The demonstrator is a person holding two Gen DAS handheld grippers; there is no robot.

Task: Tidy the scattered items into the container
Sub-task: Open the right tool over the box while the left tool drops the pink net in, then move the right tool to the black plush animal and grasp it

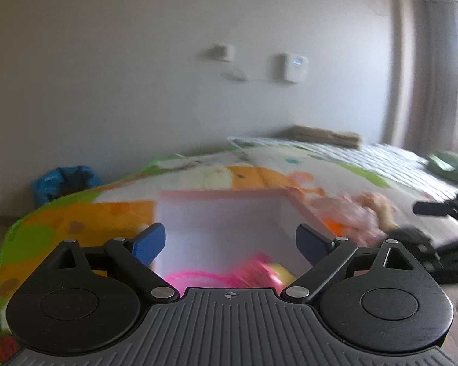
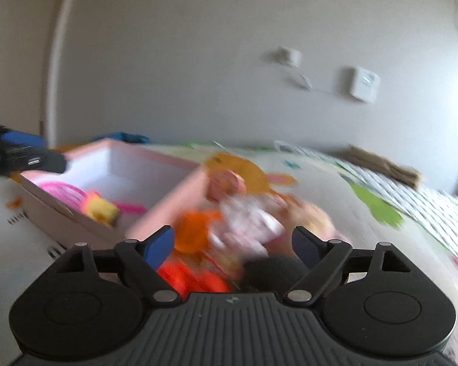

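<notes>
Using the pink box (image 2: pixel 113 164) as the anchor. Left of it and over it, the left hand-held gripper (image 1: pixel 229 244) has its jaws apart, empty, above the pink and yellow toys (image 1: pixel 259 271) already inside. Just right of the box, the right hand-held gripper (image 2: pixel 232 244) is spread too, the blurry toy pile (image 2: pixel 244 222) in front of it on the play mat (image 2: pixel 366 207). I'd worry it'll nudge the heap around or clip the box wall. No readable writing anywhere.

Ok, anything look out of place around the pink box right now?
Yes. A blurred heap of toys, orange, pink and white pieces, lies on the play mat against the outside of the pink box, not in it. Inside are only a pink item and a yellow one.
</notes>
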